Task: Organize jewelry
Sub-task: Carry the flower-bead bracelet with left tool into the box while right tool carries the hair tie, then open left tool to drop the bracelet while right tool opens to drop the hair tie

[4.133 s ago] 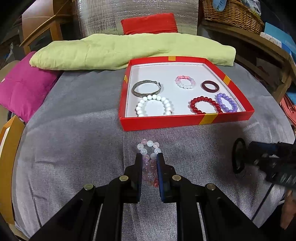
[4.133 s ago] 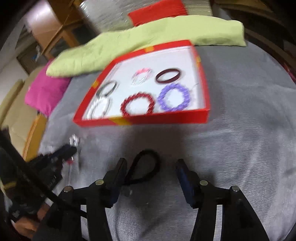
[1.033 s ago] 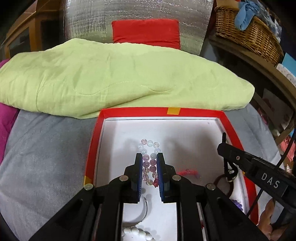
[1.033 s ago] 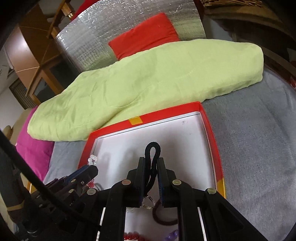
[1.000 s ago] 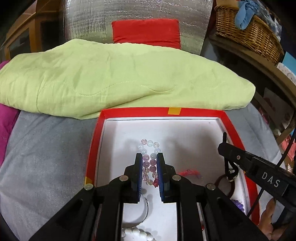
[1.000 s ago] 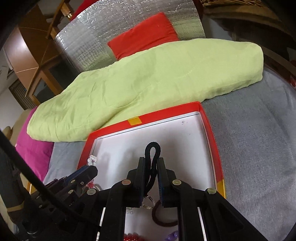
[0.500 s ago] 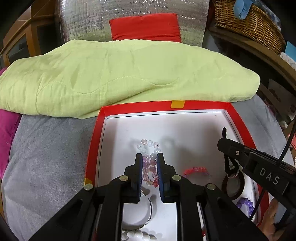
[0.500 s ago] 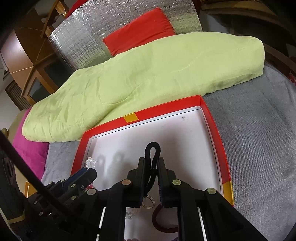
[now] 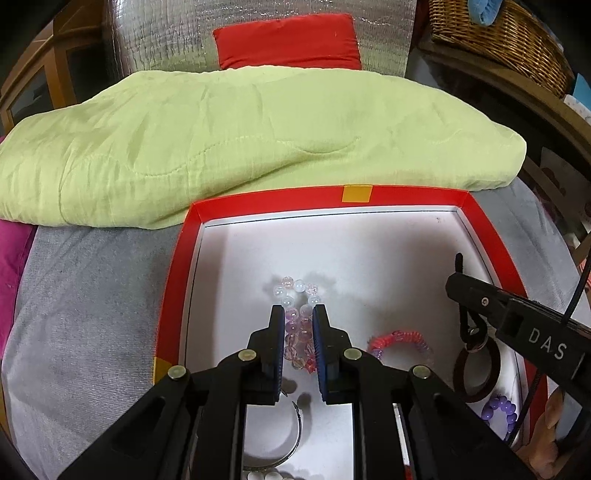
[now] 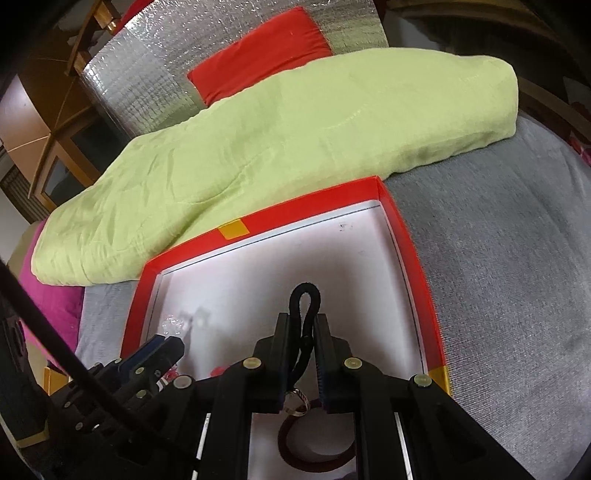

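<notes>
While your left gripper point(image 9: 298, 314) stays clamped on the clear-and-pink bead bracelet point(image 9: 295, 325) and your right gripper point(image 10: 303, 321) pinches the black cord loop point(image 10: 305, 295), both hang over the white floor of the red tray point(image 9: 406, 194). That tray sits on a grey cloth surface point(image 9: 92, 295), its far rim against a folded green quilt point(image 9: 221, 140), with a red cushion point(image 9: 288, 40) and wicker basket point(image 9: 498, 29) behind.

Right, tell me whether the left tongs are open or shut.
Shut. The left tongs clamp the pale pink bead bracelet between their pads, its free loop sticking out beyond the tips above the red tray's white floor.
</notes>
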Available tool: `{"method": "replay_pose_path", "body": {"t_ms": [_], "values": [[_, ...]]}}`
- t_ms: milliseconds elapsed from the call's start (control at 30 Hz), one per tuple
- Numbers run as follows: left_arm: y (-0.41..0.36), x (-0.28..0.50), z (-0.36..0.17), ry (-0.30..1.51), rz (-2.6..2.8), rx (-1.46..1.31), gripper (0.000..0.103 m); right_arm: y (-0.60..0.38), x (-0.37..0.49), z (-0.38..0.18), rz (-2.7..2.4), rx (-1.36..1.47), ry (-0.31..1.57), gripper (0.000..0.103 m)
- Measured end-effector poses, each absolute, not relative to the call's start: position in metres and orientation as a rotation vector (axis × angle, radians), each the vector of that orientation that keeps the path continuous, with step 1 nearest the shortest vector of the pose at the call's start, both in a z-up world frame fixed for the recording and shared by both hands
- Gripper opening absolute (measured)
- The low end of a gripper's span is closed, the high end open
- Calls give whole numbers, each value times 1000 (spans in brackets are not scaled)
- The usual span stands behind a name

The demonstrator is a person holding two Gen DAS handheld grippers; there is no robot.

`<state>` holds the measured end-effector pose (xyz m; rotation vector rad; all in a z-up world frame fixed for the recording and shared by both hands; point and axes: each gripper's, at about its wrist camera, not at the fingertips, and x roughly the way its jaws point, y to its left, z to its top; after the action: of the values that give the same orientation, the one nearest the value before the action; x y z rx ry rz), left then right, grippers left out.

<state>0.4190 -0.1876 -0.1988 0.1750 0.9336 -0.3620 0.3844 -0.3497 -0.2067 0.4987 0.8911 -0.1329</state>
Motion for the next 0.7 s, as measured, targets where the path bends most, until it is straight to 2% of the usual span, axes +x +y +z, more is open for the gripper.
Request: {"method": "replay_pose_path", "body": {"t_ms": [233, 300, 333, 400, 567, 700], "values": [[-194, 424, -206, 955, -348, 204, 16, -351, 384, -209, -141, 503, 900, 16], [-194, 425, -206, 958, -329, 216, 31, -351, 383, -208, -142, 503, 902, 17], [-195, 424, -205, 955, -324, 220, 36, -351, 383, -208, -140, 504, 904, 18], [-195, 423, -201, 942, -310, 226, 49, -352, 382, -207, -136, 512, 902, 23], [-191, 414, -182, 905, -282, 222, 63, -351, 376, -199, -122, 504, 883, 33], [-185, 403, -162, 856, -259, 221, 68, -350, 366, -188, -104, 487, 852, 33]]}}
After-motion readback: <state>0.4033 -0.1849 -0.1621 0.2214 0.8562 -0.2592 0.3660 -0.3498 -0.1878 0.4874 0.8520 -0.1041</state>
